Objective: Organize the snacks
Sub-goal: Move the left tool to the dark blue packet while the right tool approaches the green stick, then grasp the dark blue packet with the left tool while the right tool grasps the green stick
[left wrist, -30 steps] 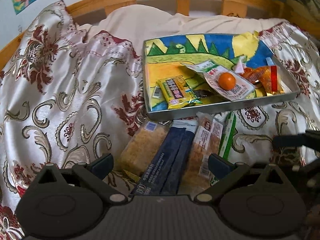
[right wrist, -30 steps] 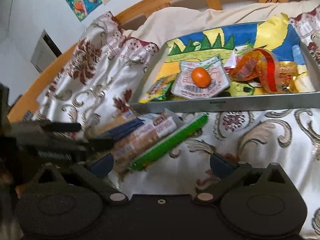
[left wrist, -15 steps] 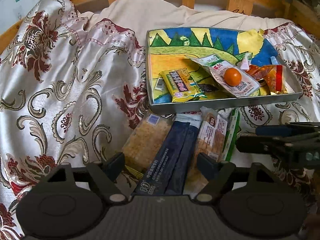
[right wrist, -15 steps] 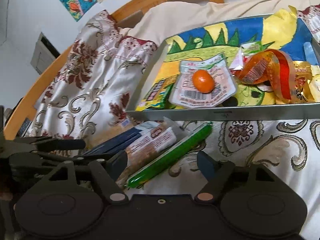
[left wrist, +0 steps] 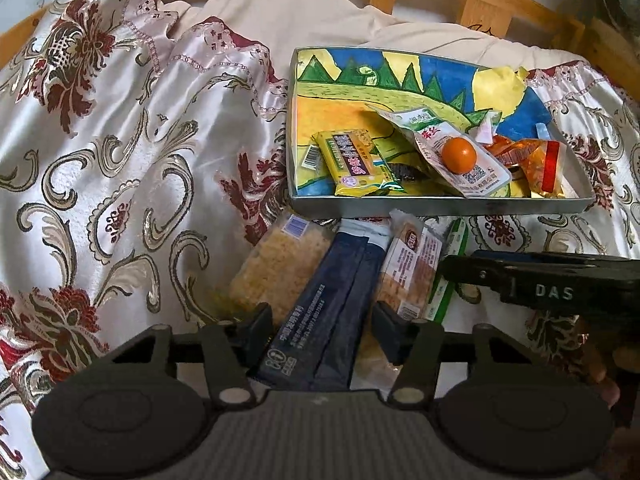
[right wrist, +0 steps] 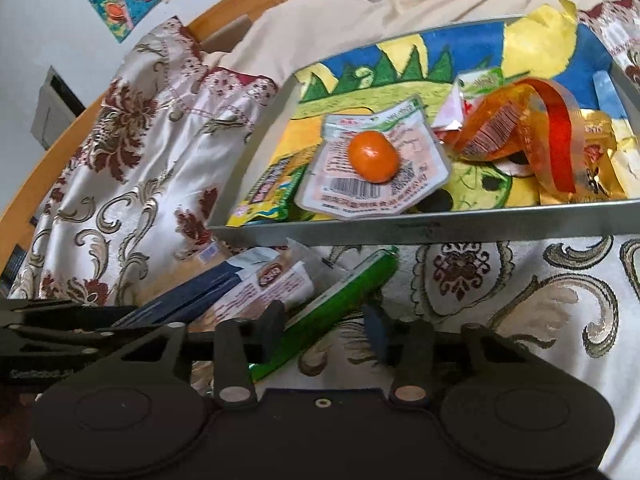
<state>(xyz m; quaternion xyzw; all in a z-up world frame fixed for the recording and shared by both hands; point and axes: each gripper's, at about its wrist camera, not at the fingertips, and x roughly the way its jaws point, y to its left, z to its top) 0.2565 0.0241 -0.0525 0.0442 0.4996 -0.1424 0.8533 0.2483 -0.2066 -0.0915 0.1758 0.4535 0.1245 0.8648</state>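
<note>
On a patterned bedspread [left wrist: 120,168], four snack packs lie side by side just below a painted tray [left wrist: 440,204] that already holds other snacks. The left gripper [left wrist: 322,328] has just been closing, its half-spread jaws straddling the near end of the navy pack [left wrist: 332,292], whose long axis runs toward 1 o'clock, at the tray; contact is unclear. The right gripper [right wrist: 326,330], jaws also just closing, straddles the green stick [right wrist: 340,300], which runs toward 1 o'clock; one finger [right wrist: 272,328] seems to touch it.
</note>
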